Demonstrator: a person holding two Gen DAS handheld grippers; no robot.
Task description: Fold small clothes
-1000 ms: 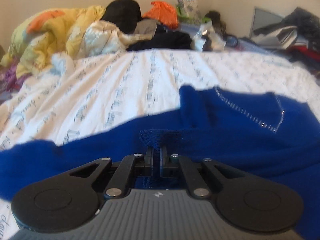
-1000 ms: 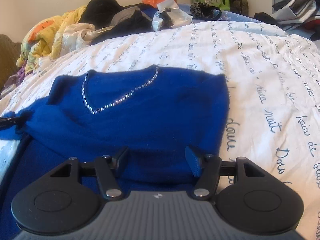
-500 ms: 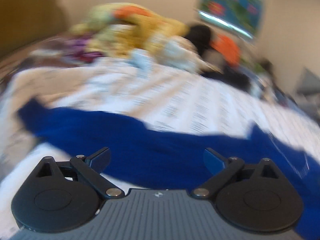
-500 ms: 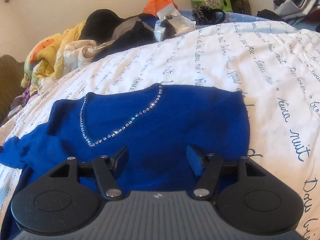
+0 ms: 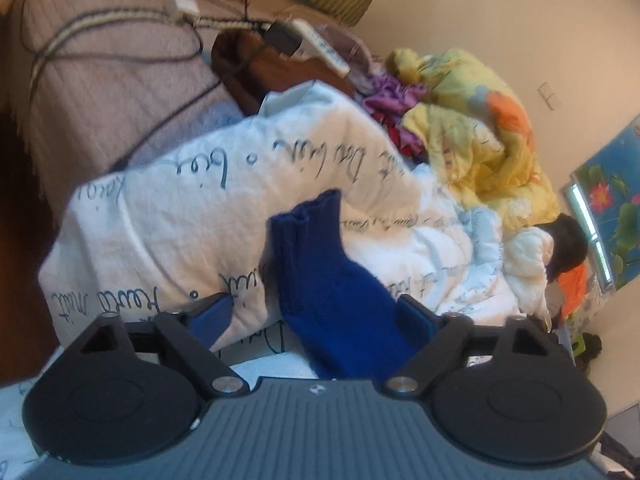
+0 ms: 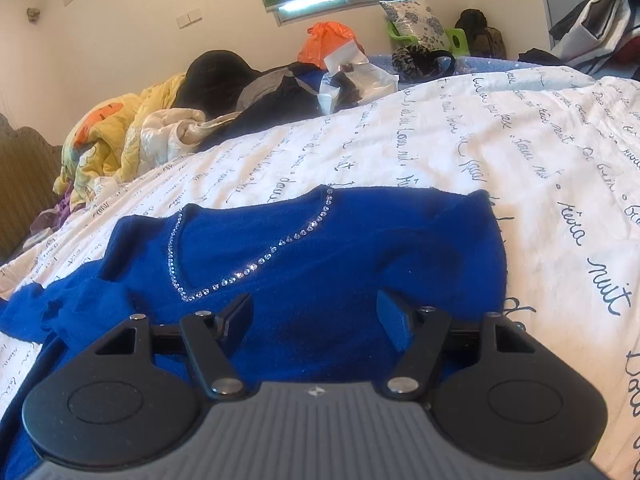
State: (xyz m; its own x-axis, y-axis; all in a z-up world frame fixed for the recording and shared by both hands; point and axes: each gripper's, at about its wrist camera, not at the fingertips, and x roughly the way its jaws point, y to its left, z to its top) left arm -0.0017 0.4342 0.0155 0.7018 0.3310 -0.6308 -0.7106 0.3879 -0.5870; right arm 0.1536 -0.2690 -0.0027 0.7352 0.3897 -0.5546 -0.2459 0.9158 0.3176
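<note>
A blue knit sweater with a rhinestone V neckline lies flat on the white printed duvet. My right gripper is open and empty, just above the sweater's chest. In the left wrist view a blue sleeve stretches over the duvet's edge. My left gripper is open, tilted, with the sleeve lying between its fingers, not pinched.
A yellow quilt and dark clothes are piled at the bed's far side. An orange bag sits behind them. The left wrist view shows a sofa with cables beyond the duvet's edge.
My left gripper let go of the sleeve's cuff, opened, and swung left toward the sleeve end at the duvet's edge. My right gripper stayed open and drew back a little from the sweater.
</note>
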